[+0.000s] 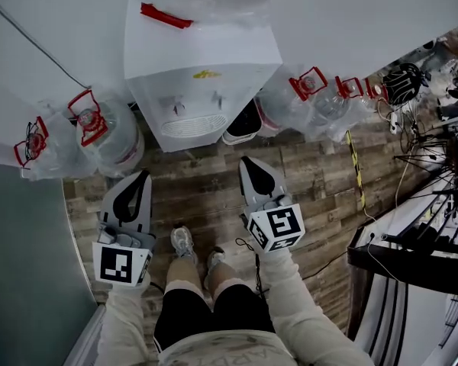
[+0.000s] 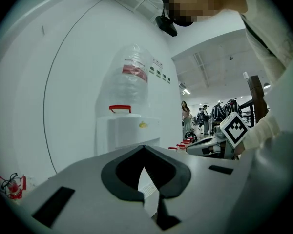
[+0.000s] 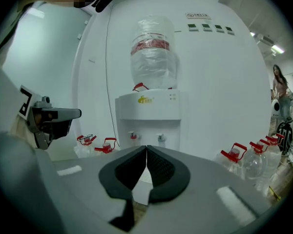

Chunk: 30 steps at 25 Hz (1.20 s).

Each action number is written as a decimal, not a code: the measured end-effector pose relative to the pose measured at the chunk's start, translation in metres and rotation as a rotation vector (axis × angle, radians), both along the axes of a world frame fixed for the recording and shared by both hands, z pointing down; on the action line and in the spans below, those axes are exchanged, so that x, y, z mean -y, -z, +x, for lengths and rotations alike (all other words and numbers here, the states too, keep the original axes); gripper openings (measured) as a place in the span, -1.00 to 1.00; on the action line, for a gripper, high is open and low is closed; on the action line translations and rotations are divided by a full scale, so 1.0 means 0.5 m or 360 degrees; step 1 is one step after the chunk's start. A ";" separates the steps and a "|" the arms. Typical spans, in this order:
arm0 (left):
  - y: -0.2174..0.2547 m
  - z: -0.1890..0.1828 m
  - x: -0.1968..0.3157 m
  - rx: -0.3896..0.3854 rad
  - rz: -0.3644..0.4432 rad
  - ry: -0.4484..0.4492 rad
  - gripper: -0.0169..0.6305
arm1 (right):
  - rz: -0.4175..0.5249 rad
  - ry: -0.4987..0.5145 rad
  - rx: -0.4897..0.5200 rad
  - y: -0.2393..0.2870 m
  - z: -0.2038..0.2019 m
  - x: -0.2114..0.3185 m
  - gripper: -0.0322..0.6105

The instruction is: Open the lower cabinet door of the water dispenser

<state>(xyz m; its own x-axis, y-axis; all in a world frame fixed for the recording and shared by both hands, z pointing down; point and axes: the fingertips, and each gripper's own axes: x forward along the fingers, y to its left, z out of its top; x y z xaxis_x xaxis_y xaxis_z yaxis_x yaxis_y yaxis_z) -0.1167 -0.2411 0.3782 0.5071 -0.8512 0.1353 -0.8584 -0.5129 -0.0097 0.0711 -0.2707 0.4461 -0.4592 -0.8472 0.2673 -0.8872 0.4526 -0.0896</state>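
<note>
Here we stand facing the water dispenser, which is set against the white wall at the far side of the wooden floor, with a clear water bottle upside down on its top. From the head view we look down on its top and its front face: two taps and a drip grille below them. The lower cabinet door sits under that face, where we cannot see it from above, and each gripper view hides it behind that gripper's own body. Both tools are held out near us, pointing at the dispenser and well apart from it. The left hand-held gripper is to the left of the dispenser's front, its jaws pressed together at the tips with nothing between them. The right hand-held gripper is slightly right of the front, and its jaws are likewise pressed together and pinching nothing. On the floor we see empty bottles with red handles on both sides of the dispenser, one group at the left and a row at the right. Down at the near edge are our shoes, between the two tools, and far to the right lies a tangle of cables.
</note>
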 end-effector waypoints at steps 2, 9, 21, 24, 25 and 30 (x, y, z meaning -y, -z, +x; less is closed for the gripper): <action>-0.041 0.000 0.008 0.0005 -0.0007 0.0017 -0.94 | -0.0004 0.0009 0.0002 -0.041 0.005 0.008 -0.85; -0.173 0.015 0.040 0.0050 0.0043 -0.0003 -0.94 | 0.0014 -0.0001 0.0025 -0.192 0.027 0.048 -0.78; -0.428 0.040 0.081 0.0056 0.0133 -0.0005 -0.94 | 0.0083 0.0002 0.0067 -0.489 0.058 0.120 -0.66; -0.489 0.038 0.090 0.0068 0.0171 0.0001 -0.94 | 0.0097 0.0012 0.0073 -0.560 0.063 0.139 -0.63; -0.511 0.036 0.092 0.0073 0.0179 0.0006 -0.94 | 0.0102 0.0017 0.0065 -0.584 0.065 0.145 -0.62; -0.603 0.030 0.093 0.0107 0.0251 0.0004 -0.94 | 0.0139 0.0030 0.0017 -0.692 0.074 0.180 -0.53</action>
<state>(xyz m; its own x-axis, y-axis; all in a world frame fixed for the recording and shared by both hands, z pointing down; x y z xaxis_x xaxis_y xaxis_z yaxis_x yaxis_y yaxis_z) -0.1019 -0.2874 0.6795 0.4990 -0.8659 0.0334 -0.8545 -0.4981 -0.1475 0.1084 -0.3608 0.7919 -0.4778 -0.8583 0.1875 -0.8776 0.4758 -0.0585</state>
